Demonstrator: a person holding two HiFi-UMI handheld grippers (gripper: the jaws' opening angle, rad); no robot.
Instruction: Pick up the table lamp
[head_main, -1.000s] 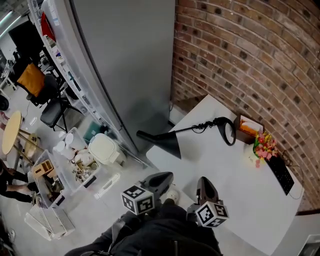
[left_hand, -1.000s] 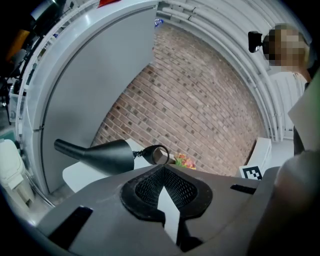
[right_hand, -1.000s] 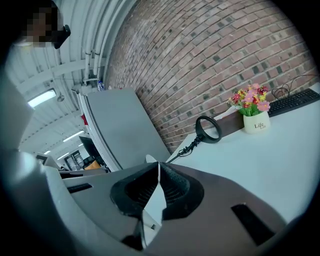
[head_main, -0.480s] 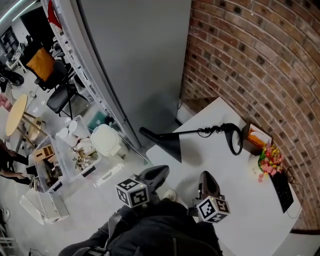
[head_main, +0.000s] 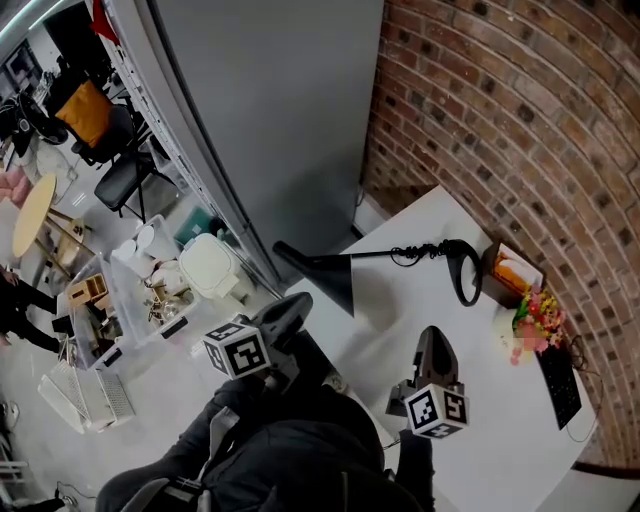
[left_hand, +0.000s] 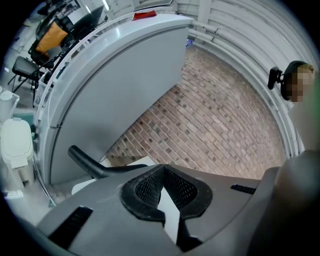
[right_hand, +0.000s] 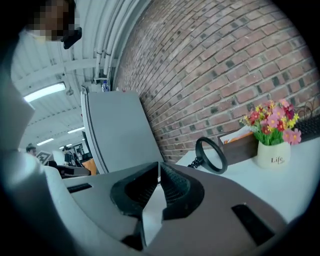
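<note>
The black table lamp (head_main: 345, 272) lies on its side on the white table (head_main: 470, 400), its cone at the left edge (head_main: 325, 280) and its ring head (head_main: 462, 272) towards the brick wall. My left gripper (head_main: 293, 306) is shut and empty, just short of the cone, off the table's left edge. My right gripper (head_main: 431, 335) is shut and empty over the table, nearer than the lamp's thin arm. The left gripper view shows the left gripper (left_hand: 162, 169) with the cone's end (left_hand: 85, 161) ahead to the left. Beyond the right gripper (right_hand: 159, 165), the right gripper view shows the ring head (right_hand: 211, 155).
A flower vase (head_main: 527, 312), a wooden box (head_main: 505, 270) and a keyboard (head_main: 558, 368) stand along the brick wall (head_main: 520, 130). A tall grey cabinet (head_main: 270, 120) rises behind the lamp. Bins of clutter (head_main: 140, 310) and chairs (head_main: 120, 180) fill the floor at left.
Both grippers have moved forward toward the lamp. The left one drifted left and rolled; the right one went further over the table. Both stayed shut.
</note>
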